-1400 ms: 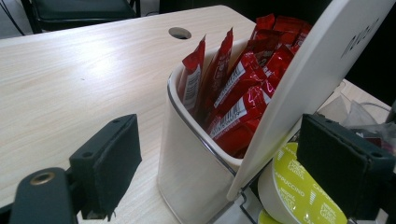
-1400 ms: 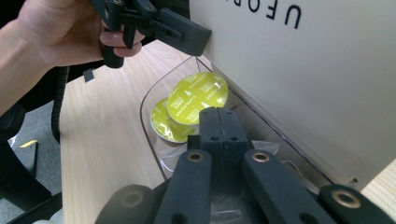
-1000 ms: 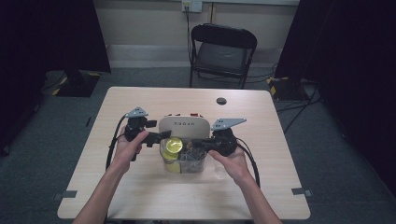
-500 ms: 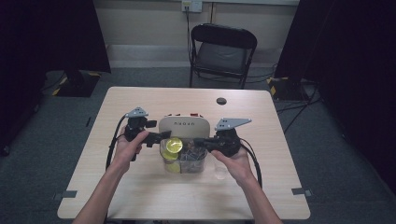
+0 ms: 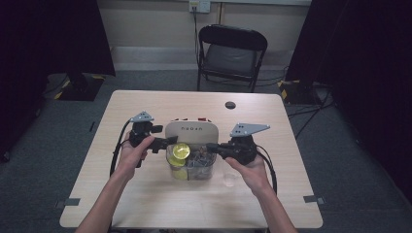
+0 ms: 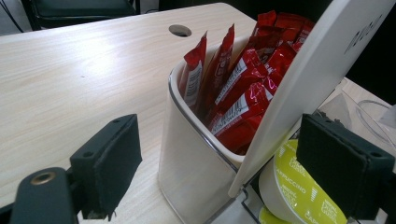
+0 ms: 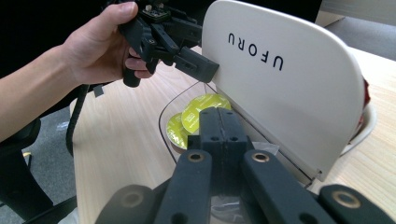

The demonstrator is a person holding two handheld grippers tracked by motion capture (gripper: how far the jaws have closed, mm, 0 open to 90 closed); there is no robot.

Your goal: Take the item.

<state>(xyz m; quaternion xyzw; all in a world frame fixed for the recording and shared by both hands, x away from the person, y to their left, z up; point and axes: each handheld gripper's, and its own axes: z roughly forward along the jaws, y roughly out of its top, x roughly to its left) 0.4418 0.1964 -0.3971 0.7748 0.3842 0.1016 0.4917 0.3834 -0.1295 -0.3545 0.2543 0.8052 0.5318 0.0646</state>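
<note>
Red sachets [image 6: 243, 88] packed in white glossy tub [image 6: 191, 154], seen between left gripper's [image 6: 233, 172] parted jaws; right gripper [image 7: 219, 123] clamped empty, facing yellow-green capsules [image 7: 198, 114].

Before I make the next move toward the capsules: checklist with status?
1. Left gripper open: ok, jaws wide apart.
2. Left gripper free of obstacles: not ok, the white sachet holder and the tilted UFORU panel stand between its jaws.
3. Right gripper ready to grasp: not ok, jaws shut with nothing between them.
4. Cappuccino capsules reachable: ok, they lie in the clear compartment, open from above.
5. Red sachets secure: ok, standing in their holder.
6. Left pad touching a capsule: cannot tell.
</note>
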